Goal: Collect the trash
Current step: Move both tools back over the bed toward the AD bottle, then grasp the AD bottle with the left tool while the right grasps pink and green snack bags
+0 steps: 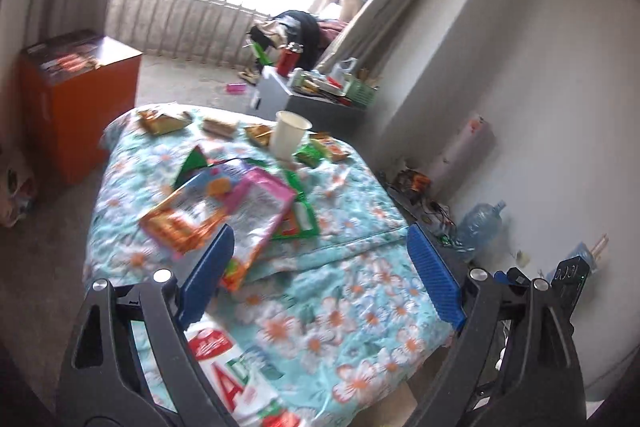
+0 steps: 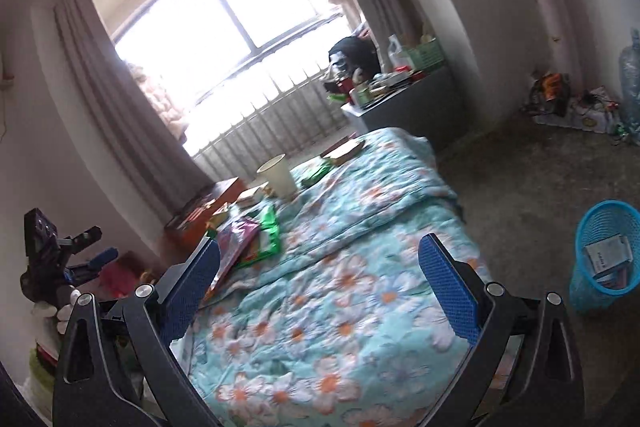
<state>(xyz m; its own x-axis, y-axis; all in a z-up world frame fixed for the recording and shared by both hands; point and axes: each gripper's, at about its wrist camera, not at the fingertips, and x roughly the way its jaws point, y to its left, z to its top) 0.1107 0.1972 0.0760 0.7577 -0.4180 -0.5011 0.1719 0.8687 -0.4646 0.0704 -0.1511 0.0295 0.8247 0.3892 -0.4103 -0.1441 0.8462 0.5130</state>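
A heap of snack wrappers (image 1: 236,203) lies on the flowered quilt (image 1: 352,307), with a pink and silver one on top. A white paper cup (image 1: 289,137) stands behind it among several small wrappers (image 1: 324,149). A red and white packet (image 1: 232,379) lies under my left gripper (image 1: 320,259), which is open and empty just short of the heap. My right gripper (image 2: 320,267) is open and empty above the bare quilt (image 2: 340,307); the heap (image 2: 248,239) and cup (image 2: 278,175) lie ahead to its left. A blue mesh bin (image 2: 604,255) holding a box stands on the floor at right.
An orange cabinet (image 1: 80,107) stands left of the bed. A cluttered grey table (image 1: 316,95) stands behind it by the window. Clutter and a large water bottle (image 1: 478,223) lie along the right wall. The left gripper shows in the right wrist view (image 2: 60,259).
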